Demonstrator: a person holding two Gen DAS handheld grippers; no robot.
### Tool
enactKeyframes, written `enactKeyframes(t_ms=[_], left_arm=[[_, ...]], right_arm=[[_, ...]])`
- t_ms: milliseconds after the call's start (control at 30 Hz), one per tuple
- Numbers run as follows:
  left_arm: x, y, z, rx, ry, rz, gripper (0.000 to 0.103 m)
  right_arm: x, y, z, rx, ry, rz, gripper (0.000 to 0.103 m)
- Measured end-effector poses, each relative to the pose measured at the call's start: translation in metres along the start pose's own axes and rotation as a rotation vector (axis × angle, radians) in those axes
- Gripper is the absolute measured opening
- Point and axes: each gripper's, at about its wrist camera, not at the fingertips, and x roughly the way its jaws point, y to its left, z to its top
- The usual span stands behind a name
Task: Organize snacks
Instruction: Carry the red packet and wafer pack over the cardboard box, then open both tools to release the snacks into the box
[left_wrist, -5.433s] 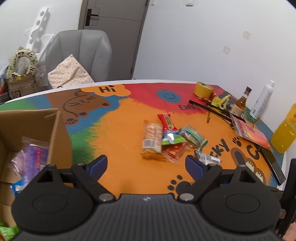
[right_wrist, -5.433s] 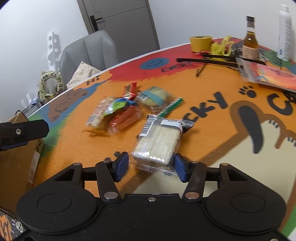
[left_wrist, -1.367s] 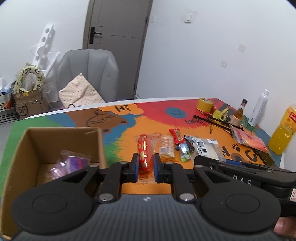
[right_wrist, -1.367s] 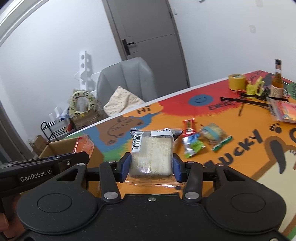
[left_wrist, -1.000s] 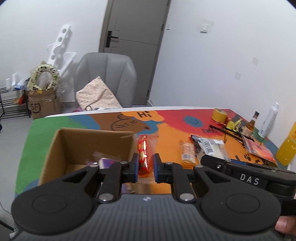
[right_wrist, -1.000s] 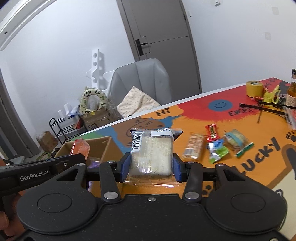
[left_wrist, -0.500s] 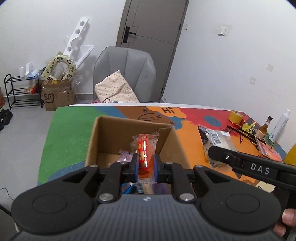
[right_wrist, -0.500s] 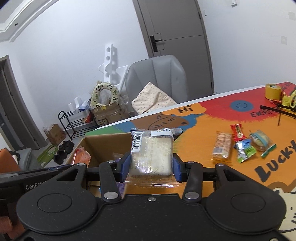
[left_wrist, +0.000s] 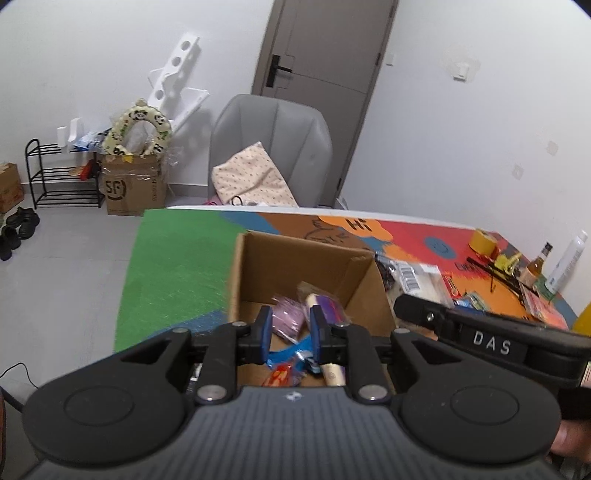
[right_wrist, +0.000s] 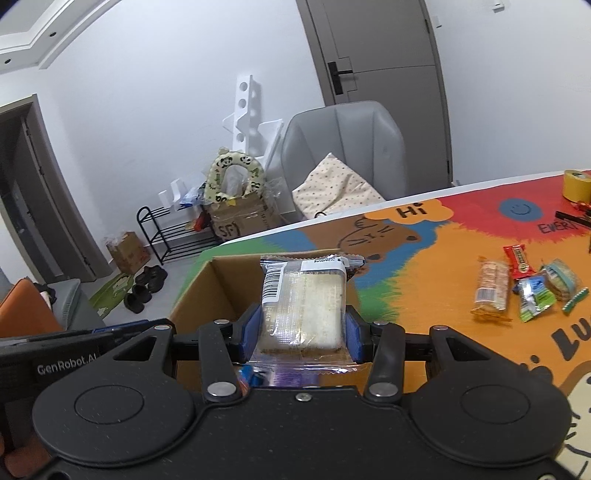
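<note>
Two grippers hover over the cardboard box (left_wrist: 280, 258). Nearest, the right gripper (right_wrist: 303, 338) clamps the cracker pack (right_wrist: 301, 306), long axis pointing away, directly above the opening. The left gripper (left_wrist: 288, 334), jaws just parted, grips nothing. Farther right, four loose snacks (right_wrist: 524, 286) lie on the table (right_wrist: 424, 295).

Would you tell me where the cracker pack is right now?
In the right wrist view the cracker pack sits clamped in the right gripper, above the cardboard box.

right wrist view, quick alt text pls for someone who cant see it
The right gripper clamps a clear-wrapped cracker pack above an open cardboard box on a colourful table mat. Four small snacks lie on the mat to the right.
</note>
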Motion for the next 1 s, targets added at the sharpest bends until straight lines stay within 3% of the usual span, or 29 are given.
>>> enactKeyframes(t_ms=[167, 333, 433, 533, 733, 1000], left_arm=[[-0.001, 0.012, 0.001, -0.012, -0.002, 0.020, 0.032], [-0.005, 0.023, 0.000, -0.019, -0.024, 0.040, 0.060], [-0.005, 0.029, 0.000, -0.029, -0.033, 0.053, 0.071], [-0.005, 0.039, 0.001, -0.065, -0.041, 0.075, 0.079], [-0.001, 0.047, 0.004, -0.111, -0.040, 0.092, 0.086], [0.008, 0.025, 0.002, -0.077, -0.018, 0.070, 0.090]], right_arm=[[0.007, 0.014, -0.001, -0.007, 0.014, 0.028, 0.044], [0.016, 0.026, -0.001, -0.008, 0.027, 0.046, 0.044], [0.019, 0.034, -0.001, -0.009, 0.036, 0.067, 0.045], [0.023, 0.037, -0.002, -0.009, 0.064, 0.098, 0.052], [0.016, 0.032, -0.002, -0.007, 0.059, 0.090, 0.061], [0.000, 0.000, -0.005, 0.035, 0.049, 0.027, 0.068]])
